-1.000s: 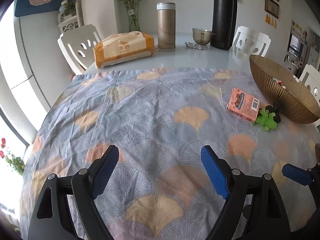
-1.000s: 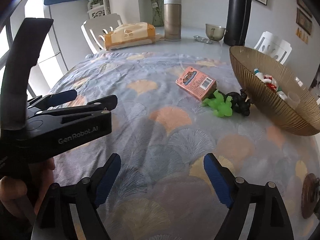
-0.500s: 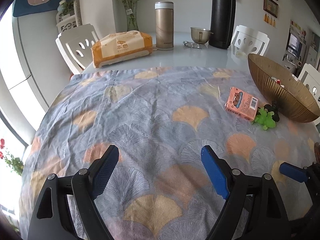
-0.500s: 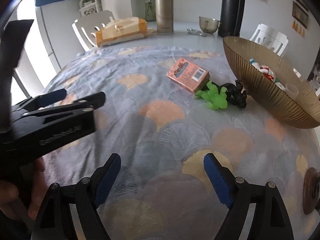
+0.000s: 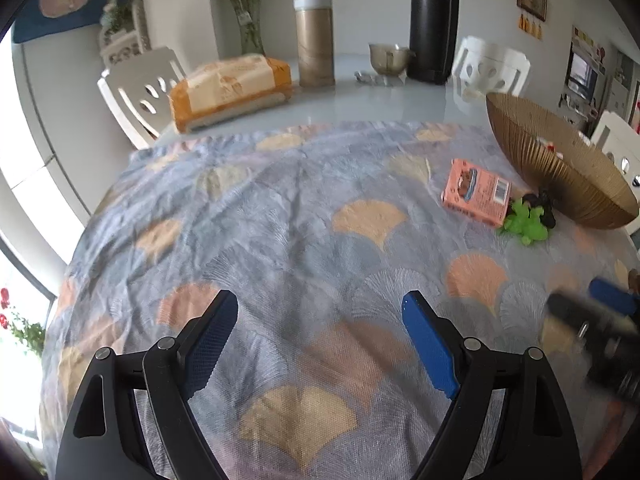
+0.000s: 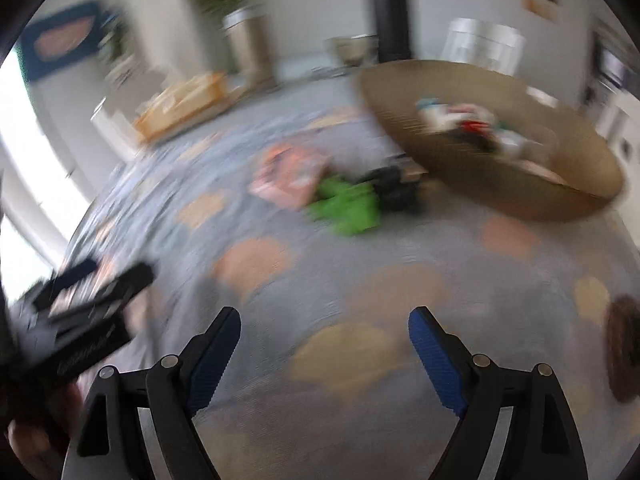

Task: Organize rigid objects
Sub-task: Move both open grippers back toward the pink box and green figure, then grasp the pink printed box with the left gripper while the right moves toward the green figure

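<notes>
A pink carton (image 5: 476, 192) lies on the patterned cloth beside a green toy (image 5: 526, 226) and a black toy (image 5: 542, 202), next to a ribbed gold bowl (image 5: 560, 176) holding several small items. The right wrist view is blurred but shows the carton (image 6: 288, 176), green toy (image 6: 348, 208), black toy (image 6: 394, 190) and bowl (image 6: 500, 184) ahead. My left gripper (image 5: 320, 320) is open and empty over the cloth, well short of them. My right gripper (image 6: 324, 332) is open and empty; it also shows in the left wrist view (image 5: 592, 320).
On the bare table behind the cloth stand a tissue pack (image 5: 230, 90), a gold flask (image 5: 314, 40), a black thermos (image 5: 434, 20) and a small metal bowl (image 5: 388, 58). White chairs (image 5: 136, 92) ring the table. A dark round object (image 6: 622, 352) lies at the right edge.
My right gripper has moved quickly forward toward the toys and bowl, which look larger and blurred now. My left gripper has barely shifted. Both stay open.
</notes>
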Demonstrator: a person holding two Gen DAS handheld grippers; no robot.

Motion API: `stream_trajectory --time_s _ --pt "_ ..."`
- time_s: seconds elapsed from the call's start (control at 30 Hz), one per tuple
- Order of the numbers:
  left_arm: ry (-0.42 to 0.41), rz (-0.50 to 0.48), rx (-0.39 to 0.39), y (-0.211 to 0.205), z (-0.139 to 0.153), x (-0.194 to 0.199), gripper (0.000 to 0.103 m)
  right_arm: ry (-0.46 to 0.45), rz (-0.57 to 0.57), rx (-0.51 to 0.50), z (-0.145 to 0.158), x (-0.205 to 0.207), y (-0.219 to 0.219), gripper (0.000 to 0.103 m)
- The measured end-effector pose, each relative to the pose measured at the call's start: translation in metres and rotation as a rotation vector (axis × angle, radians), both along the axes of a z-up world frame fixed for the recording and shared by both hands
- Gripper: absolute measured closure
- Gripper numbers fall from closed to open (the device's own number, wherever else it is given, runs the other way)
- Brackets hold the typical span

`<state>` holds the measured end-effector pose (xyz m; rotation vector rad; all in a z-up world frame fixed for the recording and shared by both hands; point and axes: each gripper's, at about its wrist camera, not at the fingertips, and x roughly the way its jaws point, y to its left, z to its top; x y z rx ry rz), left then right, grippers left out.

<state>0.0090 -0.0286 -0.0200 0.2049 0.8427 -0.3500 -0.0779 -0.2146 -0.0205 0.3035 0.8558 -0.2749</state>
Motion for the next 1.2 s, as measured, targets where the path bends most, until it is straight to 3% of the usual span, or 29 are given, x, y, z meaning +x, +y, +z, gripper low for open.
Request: stream_trajectory --time_s 0.07,0.23,0.33,0.43,0.67,0.7,0.73,0.77,1.03,1.2 --pt "0.109 -0.051 0.009 -0.006 -0.009 0.011 0.02 -0.015 -0.033 0.03 0.001 -0.004 -0.01 0.018" --pt "0.092 -0.202 -0.089 -0.026 0.024 0.022 0.019 -0.03 -0.056 0.147 -0.004 -0.006 -0.029 0.018" --pt "0.154 -0.315 -0.134 -0.053 0.032 0.039 0.019 -0.036 -0.082 0.157 -0.003 -0.007 -0.034 0.018" --pt "0.161 -0.366 -0.168 -0.08 0.03 0.048 0.019 -0.035 -0.085 0.148 -0.002 -0.008 -0.033 0.018" --pt "0.158 -0.385 -0.13 -0.121 0.016 0.066 0.021 -0.011 -0.079 0.099 -0.004 -0.001 -0.027 0.018" --pt "0.16 -0.392 -0.133 -0.123 0.014 0.067 0.034 -0.011 -0.079 0.099 -0.004 -0.001 -0.027 0.018" --pt "0.167 -0.401 -0.142 -0.123 0.012 0.067 0.046 -0.011 -0.079 0.098 -0.004 -0.002 -0.027 0.018" --pt "0.171 -0.404 -0.146 -0.122 0.011 0.066 0.048 -0.01 -0.078 0.096 -0.004 -0.001 -0.027 0.018" --pt "0.182 -0.393 -0.141 -0.081 0.022 0.054 0.049 -0.009 -0.064 0.109 -0.004 0.003 -0.027 0.017" --pt "0.159 -0.434 -0.058 -0.046 0.02 0.027 0.049 0.12 0.068 0.094 -0.003 0.031 -0.013 0.012"
